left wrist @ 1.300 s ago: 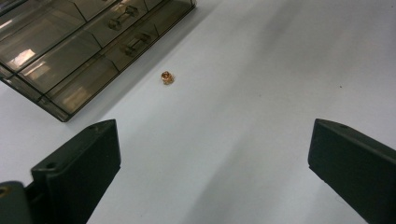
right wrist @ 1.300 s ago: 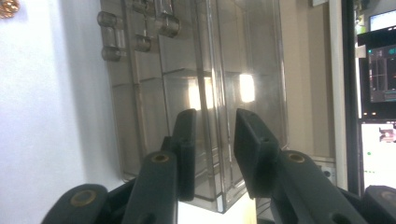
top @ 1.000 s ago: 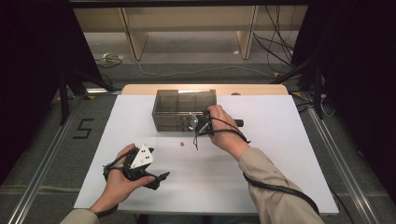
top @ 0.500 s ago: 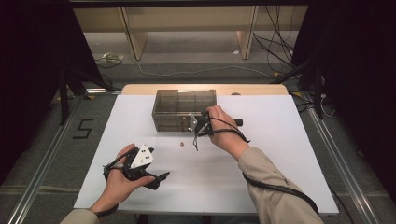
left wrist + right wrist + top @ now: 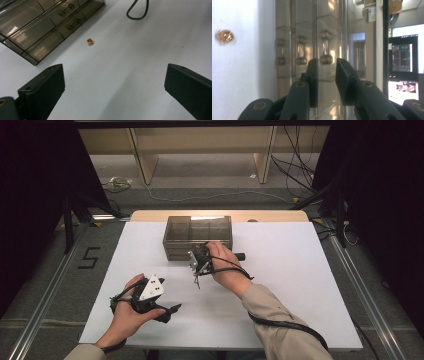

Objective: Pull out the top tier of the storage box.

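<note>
At the drawer box [image 5: 197, 237], the right hand-held gripper [image 5: 326, 75] is nearing a drawer handle [image 5: 326, 47], jaws narrowly parted, gripping nothing; closing off-centre risks slipping. Left hand-held gripper [image 5: 113, 82] is idling wide open.

Small nut [image 5: 90, 41] on table [image 5: 300, 285], just before drawer box [image 5: 197, 237].

glossy smoked translucent plastic drawer box [image 5: 197, 237], shiny brass-coloured metal nut [image 5: 90, 41], matt white tabletop [image 5: 300, 285], matt black plastic claw [image 5: 112, 92]
</note>
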### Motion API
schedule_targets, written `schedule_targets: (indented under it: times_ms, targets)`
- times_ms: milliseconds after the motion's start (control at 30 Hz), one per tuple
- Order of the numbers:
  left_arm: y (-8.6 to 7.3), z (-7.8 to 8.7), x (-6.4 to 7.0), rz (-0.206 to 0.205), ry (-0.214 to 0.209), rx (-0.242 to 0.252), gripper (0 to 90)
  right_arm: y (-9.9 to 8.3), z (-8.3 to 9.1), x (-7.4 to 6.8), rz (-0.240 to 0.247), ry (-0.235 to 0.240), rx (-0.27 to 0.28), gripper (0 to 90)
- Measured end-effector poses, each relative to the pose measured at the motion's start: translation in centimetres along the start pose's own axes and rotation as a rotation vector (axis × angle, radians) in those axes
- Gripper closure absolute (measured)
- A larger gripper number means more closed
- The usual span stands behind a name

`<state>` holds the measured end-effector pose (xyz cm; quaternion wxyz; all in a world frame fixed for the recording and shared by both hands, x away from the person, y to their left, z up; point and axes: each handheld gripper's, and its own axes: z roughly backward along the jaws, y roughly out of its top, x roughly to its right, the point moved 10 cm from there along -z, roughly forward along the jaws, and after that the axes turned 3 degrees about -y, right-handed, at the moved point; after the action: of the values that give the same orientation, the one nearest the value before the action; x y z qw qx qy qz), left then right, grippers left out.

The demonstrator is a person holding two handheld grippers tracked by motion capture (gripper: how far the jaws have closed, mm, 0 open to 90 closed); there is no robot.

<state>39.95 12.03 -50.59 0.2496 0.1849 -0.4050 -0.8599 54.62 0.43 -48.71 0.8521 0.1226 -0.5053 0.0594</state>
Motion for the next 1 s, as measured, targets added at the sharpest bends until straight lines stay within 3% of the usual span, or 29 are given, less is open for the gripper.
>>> schedule_targets:
  times_ms: [333,533,800,1000]
  targets:
    - [0.01,-0.01,0.04,-0.005,0.000,-0.002,3.2,0.65,-0.49,-0.73,0.069,-0.034,-0.022,71.1]
    - [-0.01,0.00,0.03,-0.009,0.000,-0.005,3.4,0.62,-0.50,-0.73,0.107,-0.069,-0.041,74.5]
    - [0.03,0.03,0.03,-0.005,0.001,0.000,3.5,0.60,-0.50,-0.62,0.130,-0.103,-0.061,79.5]
    - [-0.01,0.03,0.00,-0.004,0.002,-0.001,3.6,0.52,-0.39,-0.66,0.113,-0.108,-0.056,80.6]
